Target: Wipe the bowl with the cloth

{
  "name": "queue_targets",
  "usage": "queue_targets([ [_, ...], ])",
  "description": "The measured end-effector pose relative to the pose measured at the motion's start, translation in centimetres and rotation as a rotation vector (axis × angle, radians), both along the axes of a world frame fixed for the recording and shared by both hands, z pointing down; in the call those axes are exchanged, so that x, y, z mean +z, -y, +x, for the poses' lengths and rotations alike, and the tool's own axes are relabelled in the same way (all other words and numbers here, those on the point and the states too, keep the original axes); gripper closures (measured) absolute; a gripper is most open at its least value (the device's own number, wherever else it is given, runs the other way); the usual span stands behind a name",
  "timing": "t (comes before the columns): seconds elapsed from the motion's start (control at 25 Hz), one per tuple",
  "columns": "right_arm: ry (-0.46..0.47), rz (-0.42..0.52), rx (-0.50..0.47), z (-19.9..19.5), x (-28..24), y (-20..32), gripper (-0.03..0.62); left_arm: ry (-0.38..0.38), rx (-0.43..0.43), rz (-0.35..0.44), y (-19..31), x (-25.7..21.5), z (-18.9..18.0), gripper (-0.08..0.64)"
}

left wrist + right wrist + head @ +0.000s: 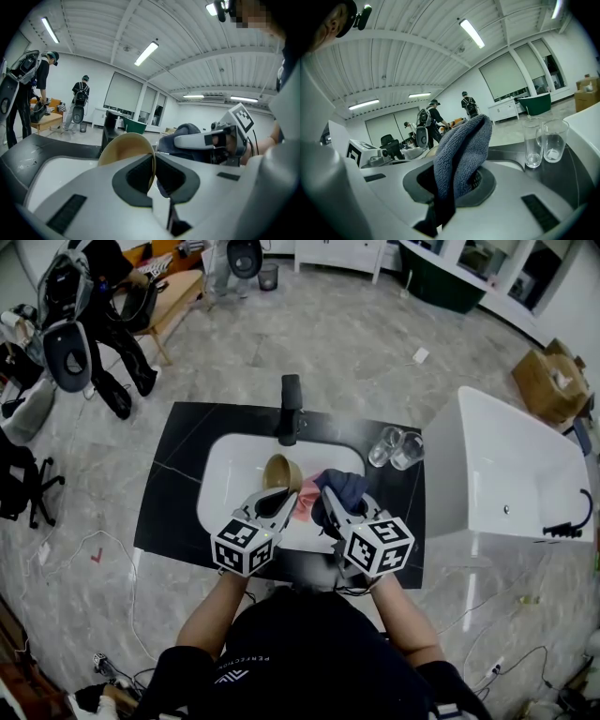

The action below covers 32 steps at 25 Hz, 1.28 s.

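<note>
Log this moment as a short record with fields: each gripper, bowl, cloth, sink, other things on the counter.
left gripper: shut on the rim of the bowl
right gripper: shut on the cloth
bowl: tan, tilted, over the sink
cloth: dark blue-grey, bunched, right of the bowl; contact unclear
sink: white basin in a black counter
faucet: black, behind the basin
glasses: two, clear, upright, right of the sink

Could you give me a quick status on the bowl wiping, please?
Status: left gripper shut on bowl rim, right gripper shut on cloth. Bowl tilted over sink, cloth beside it. Two glasses at right, out of the way.
</note>
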State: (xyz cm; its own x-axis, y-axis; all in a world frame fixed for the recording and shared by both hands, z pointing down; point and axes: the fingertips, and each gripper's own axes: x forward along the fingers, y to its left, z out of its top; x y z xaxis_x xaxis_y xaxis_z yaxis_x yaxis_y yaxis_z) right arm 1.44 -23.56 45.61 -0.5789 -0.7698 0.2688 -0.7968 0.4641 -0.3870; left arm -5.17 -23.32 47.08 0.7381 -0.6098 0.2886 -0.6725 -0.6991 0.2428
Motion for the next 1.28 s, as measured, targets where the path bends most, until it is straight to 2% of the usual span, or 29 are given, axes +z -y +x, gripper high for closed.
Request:
queue_targets([
  [0.32, -0.024, -0.026, 0.010, 0.4, 1.2, -0.1, 0.529, 0.049, 0.025, -0.018, -0.7, 1.2, 0.7, 0.540],
  [0.68, -0.055, -0.024, -0.001, 0.2, 1.6, -0.2, 0.532, 0.046, 0.044, -0.019, -0.9, 1.2, 1.0, 0.540],
  [1.28, -0.049, -0.033, 0.019, 0.6, 2.0, -0.3, 0.532, 0.030, 0.044, -0.022, -1.0, 1.1, 1.0, 0.540],
])
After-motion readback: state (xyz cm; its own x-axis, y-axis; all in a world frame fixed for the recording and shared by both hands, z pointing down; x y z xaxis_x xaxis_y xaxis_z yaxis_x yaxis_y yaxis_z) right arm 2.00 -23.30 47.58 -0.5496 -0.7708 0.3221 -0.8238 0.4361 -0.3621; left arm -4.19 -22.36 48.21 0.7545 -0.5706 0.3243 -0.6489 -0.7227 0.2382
